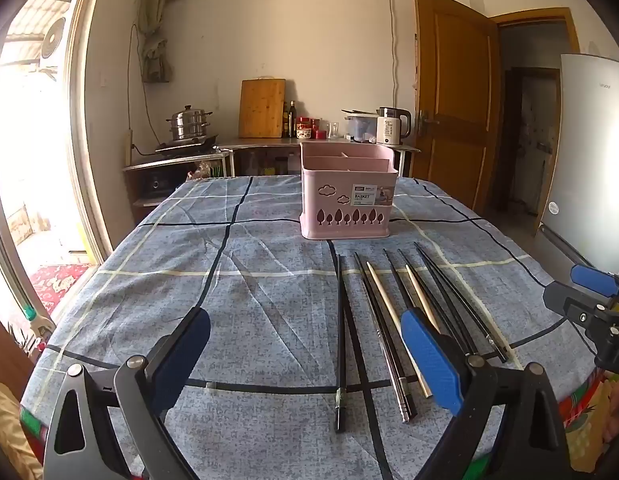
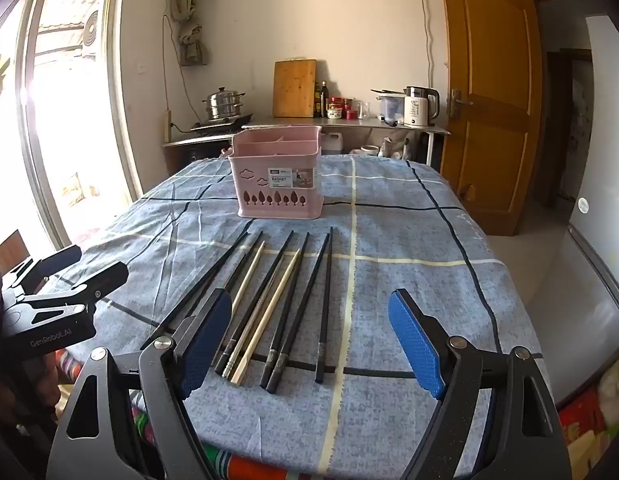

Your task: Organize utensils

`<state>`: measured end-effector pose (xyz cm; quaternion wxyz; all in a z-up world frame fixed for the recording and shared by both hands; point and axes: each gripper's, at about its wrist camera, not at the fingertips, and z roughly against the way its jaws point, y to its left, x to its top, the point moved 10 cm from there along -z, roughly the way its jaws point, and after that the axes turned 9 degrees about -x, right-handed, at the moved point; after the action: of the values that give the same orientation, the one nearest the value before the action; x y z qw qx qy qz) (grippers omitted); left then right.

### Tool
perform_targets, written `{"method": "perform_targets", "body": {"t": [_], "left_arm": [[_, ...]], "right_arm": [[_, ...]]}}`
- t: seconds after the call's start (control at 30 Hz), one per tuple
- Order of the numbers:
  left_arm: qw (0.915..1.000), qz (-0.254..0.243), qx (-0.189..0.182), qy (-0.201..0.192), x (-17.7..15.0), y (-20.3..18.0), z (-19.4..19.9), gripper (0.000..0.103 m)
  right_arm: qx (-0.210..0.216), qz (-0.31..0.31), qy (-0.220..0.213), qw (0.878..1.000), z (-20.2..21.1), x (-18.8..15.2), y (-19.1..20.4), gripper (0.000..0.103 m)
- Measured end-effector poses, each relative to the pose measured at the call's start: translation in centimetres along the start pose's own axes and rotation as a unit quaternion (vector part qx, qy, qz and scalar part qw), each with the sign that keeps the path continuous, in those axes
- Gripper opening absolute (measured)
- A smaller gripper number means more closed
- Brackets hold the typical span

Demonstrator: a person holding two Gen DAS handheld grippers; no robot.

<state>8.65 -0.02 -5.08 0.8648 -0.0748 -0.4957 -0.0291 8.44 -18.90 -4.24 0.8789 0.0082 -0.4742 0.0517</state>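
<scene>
A: Describing the left wrist view first: the left gripper (image 1: 305, 356) sits low in the frame, jaws spread wide and holding nothing. Chopsticks (image 1: 393, 320) lie side by side on the blue checked tablecloth (image 1: 189, 280), lower centre to right, most of them black, two pale wood, one with a metal end.

B: And the container?

A: A pink utensil basket (image 1: 347, 194) stands upright at frame centre, just beyond the chopstick tips, not touching them. Its compartments look empty.

B: The other hand?

A: In the right wrist view, the right gripper (image 2: 309, 340) is also wide open and empty, low in the frame; the chopsticks (image 2: 281, 304) lie between its fingers and the basket (image 2: 277, 176) at upper centre.

B: What could go wrong?

A: My judgement: the sticks lie close together, some crossing, so closing on one may catch or roll a neighbour. They are thin and likely slippery, so one could pivot in the pads and miss a compartment.
</scene>
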Motion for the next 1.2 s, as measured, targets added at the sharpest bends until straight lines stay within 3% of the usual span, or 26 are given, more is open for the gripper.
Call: {"method": "perform_targets", "body": {"t": [1.2], "left_arm": [[0.9999,-0.005,-0.005,-0.008,0.07,-0.53,0.41,0.097]], "right_arm": [[-0.004,-0.001,-0.006,1.000,0.49,0.29,-0.36,0.081]]}}
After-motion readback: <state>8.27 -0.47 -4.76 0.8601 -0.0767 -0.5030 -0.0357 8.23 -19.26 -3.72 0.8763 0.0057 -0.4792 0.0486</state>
